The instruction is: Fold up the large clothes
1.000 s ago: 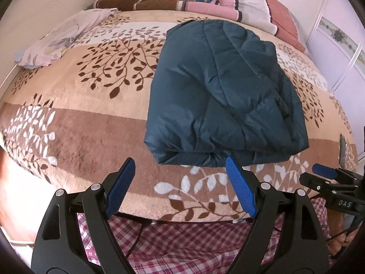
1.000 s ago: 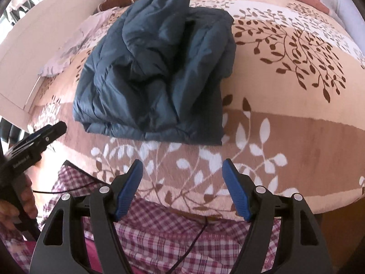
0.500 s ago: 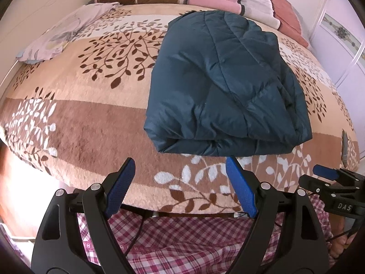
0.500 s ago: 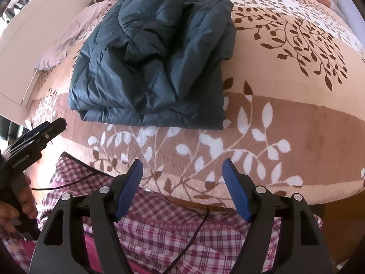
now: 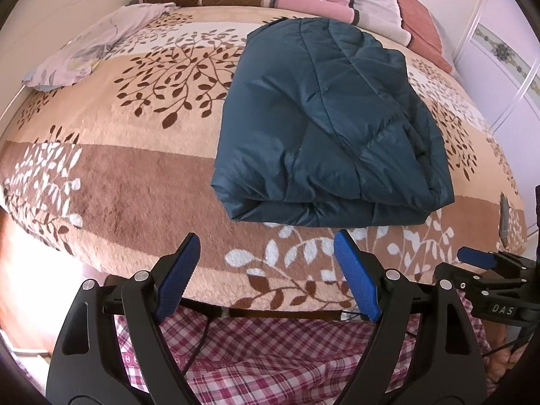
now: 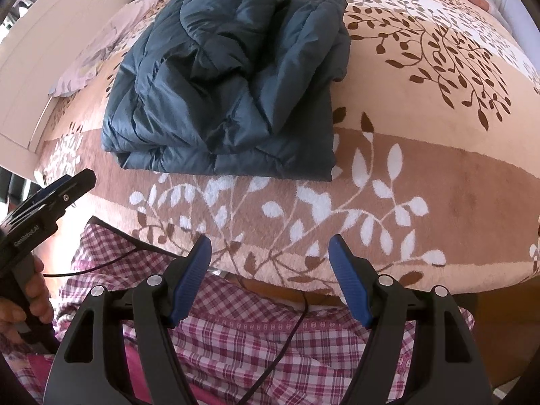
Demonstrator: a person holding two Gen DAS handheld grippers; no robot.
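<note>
the dark teal quilted jacket (image 5: 324, 135) lies folded into a thick bundle on the leaf-patterned blanket (image 5: 135, 168), near the bed's front edge. its slick puffy layers look likely to spring open or slide if one corner is nudged or lifted alone. the left gripper (image 5: 266, 276) and right gripper (image 6: 270, 276) hang short of it, jaws wide apart and empty. a lilac cloth (image 5: 87, 54) and pillows (image 5: 354, 3) sit well apart; nothing blocks the way.

A slight sheen is shown by the quilted jacket (image 5: 324, 128); the bed blanket (image 5: 135, 175) is seen as matt plush.
</note>
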